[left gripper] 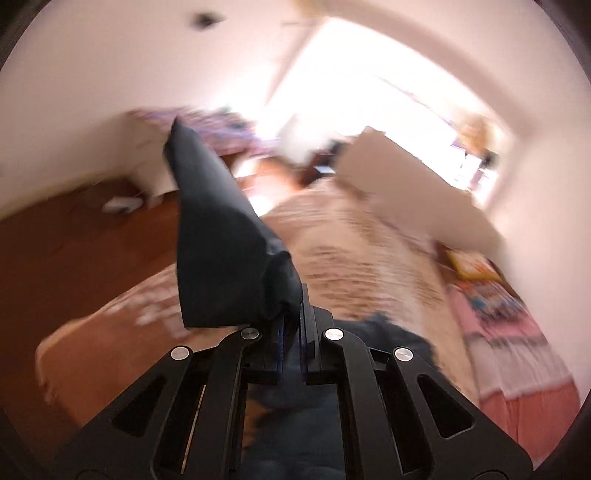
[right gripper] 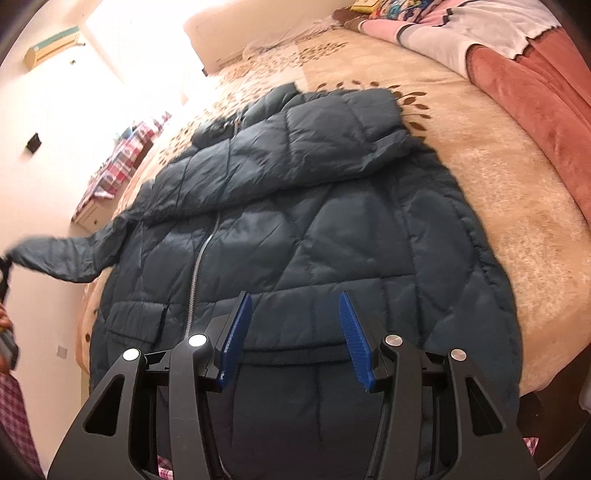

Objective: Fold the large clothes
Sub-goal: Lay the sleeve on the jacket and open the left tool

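A dark blue quilted jacket (right gripper: 295,229) lies front up on the beige patterned bed (right gripper: 498,177), zipper down the middle. Its right sleeve (right gripper: 332,147) is folded across the chest. Its left sleeve (right gripper: 62,258) is stretched out to the left, off the bed. My left gripper (left gripper: 291,314) is shut on that sleeve's cuff (left gripper: 221,236) and holds it up in the air; the left wrist view is motion-blurred. My right gripper (right gripper: 295,310) is open and empty, hovering over the jacket's lower hem.
A red blanket (right gripper: 535,110) and pink and white bedding (right gripper: 461,29) lie along the bed's far side. A plaid cloth (right gripper: 122,162) covers a low cabinet by the wall. Brown wooden floor (left gripper: 74,240) lies left of the bed. A headboard (left gripper: 406,184) stands behind.
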Available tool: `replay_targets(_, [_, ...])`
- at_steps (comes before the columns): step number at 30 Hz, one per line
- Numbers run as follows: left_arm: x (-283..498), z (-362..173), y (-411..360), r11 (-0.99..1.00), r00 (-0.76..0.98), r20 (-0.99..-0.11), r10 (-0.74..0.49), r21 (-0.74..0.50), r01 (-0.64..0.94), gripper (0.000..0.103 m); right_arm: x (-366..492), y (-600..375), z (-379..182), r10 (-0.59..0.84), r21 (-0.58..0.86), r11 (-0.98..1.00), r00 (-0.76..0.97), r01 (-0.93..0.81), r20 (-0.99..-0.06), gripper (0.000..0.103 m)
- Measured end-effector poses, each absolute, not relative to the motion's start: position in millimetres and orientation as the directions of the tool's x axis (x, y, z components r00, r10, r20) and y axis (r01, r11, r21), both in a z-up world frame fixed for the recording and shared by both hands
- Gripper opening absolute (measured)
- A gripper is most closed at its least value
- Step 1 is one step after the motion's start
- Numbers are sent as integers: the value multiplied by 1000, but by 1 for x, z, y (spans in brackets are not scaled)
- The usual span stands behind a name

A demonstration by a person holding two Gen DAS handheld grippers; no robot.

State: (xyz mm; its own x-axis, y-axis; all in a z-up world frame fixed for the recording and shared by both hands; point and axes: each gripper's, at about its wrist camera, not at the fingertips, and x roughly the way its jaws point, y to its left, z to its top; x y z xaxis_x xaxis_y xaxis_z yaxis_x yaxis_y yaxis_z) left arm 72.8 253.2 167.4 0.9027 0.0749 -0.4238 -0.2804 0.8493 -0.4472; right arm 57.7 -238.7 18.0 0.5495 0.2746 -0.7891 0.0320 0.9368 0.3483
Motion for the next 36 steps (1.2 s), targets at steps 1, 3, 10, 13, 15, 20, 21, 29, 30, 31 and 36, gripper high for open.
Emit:
replay_targets(1, [75,178,238,868,912,-408,43,-437,-236,5,57,-246,20,273,354,934,562,39,-781,50])
replay_targets(3, [91,200,195,903,921,-386,-52,-413,-122,5,58,-258,22,264,360,931,581,54,-770,50])
replay_targets(10, [141,185,43,898,806,-468,-362,-407,167,5,64,-310,41,237,408,906,665,112,-709,50])
replay_targets(13, [169,139,-23,880,703,-558,-440,-423,216,5,63,-329,44,218,413,901,687,130,-693,50])
replay_targets(15, [185,104,-52,884,645,-621,-445,-417,209,5,63,-336,42,212,412,901,690,136,-692,50])
replay_targets(20, [208,29,-104,921,533,-754,-385,-349,172,5,62,-347,28,231,429,892,670,144,-706,50])
replay_targets(21, [208,22,-105,925,522,-765,-377,-343,165,5,62,-348,25,236,430,891,665,143,-709,50])
replay_targets(29, [192,-5,-111,911,425,-805,-413,-368,187,54,73,-337,12,295,463,879,628,117,-720,50])
replay_targets(30, [184,-4,-113,908,432,-799,-419,-370,197,55,75,-334,11,305,468,877,624,112,-720,52])
replay_targets(31, [179,-1,-111,904,440,-790,-427,-372,211,56,77,-332,11,311,471,876,620,108,-720,54])
replay_targets(36, [156,19,-98,895,467,-764,-445,-356,270,60,90,-312,13,349,489,869,604,79,-717,59])
